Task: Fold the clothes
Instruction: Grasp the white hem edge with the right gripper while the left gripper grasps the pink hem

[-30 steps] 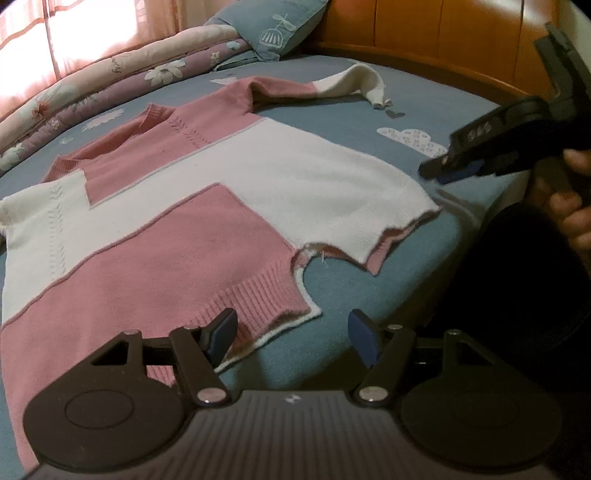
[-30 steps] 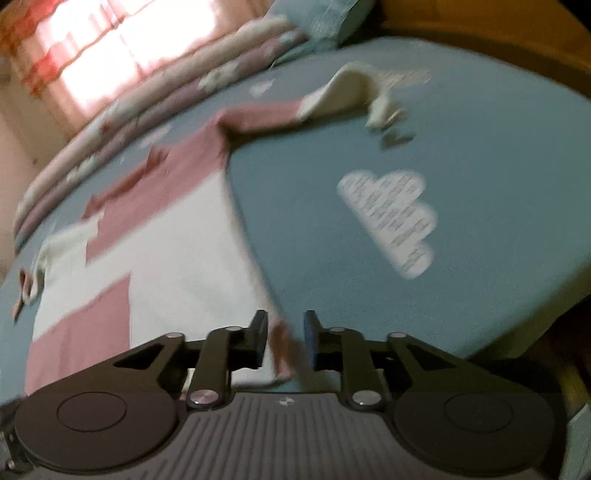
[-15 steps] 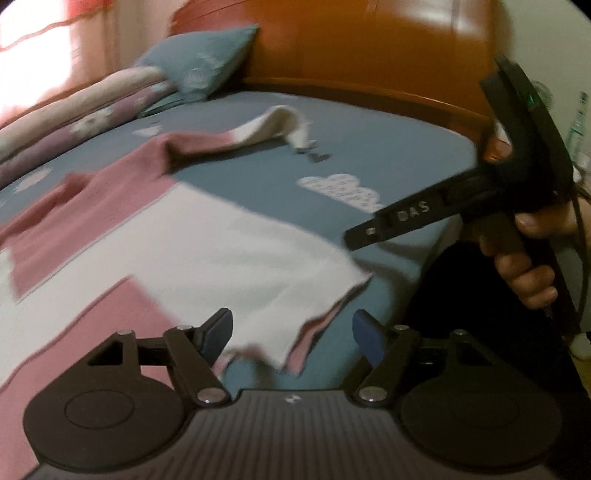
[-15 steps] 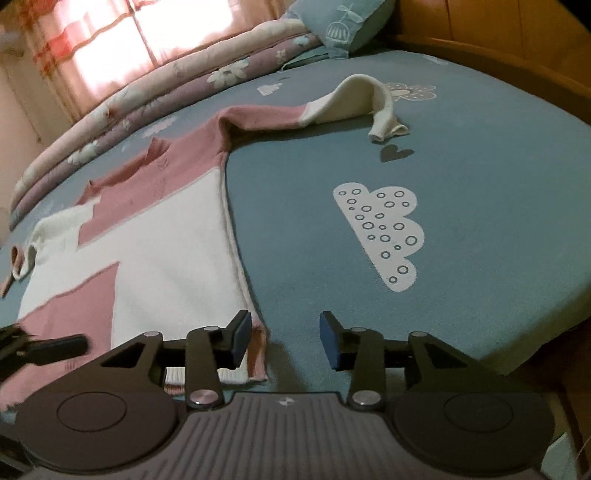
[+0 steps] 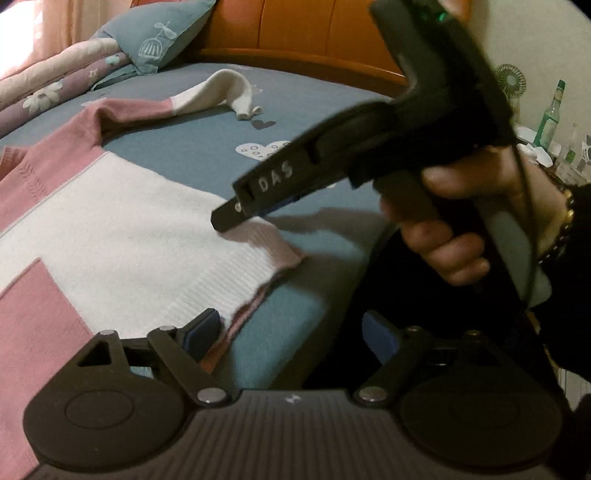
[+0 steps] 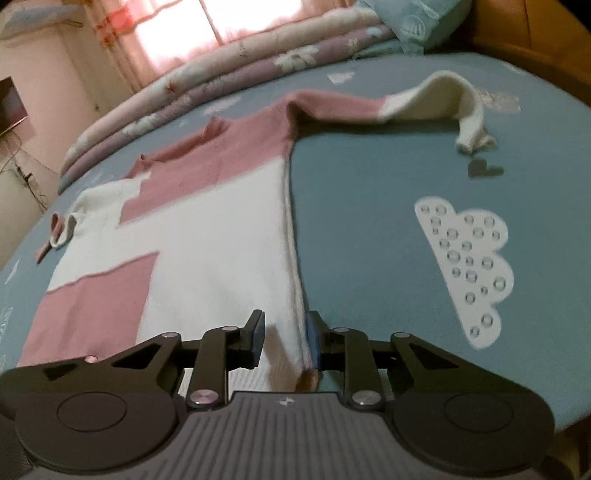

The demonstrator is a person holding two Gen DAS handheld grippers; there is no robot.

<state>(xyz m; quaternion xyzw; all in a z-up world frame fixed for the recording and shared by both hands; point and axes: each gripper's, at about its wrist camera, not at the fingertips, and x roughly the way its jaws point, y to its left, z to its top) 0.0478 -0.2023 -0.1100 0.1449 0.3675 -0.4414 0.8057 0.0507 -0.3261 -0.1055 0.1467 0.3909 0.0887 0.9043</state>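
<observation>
**One sweater flat on the bed, both grippers at its hem**

A blue bedsheet (image 6: 369, 221) covers the bed, with a wooden headboard (image 5: 295, 33), one pillow (image 5: 159, 37) and rolled quilts (image 6: 221, 85) beyond.

One pink-and-white sweater (image 6: 207, 236) lies flat, its length running away from the tools, collar far, hem near.

The left gripper (image 5: 291, 332), its jaws just opened wider, straddles the hem ungripped. The right gripper (image 6: 284, 339), jaws just narrowed, seems clamped on the hem corner, though blur hinders certainty.
</observation>
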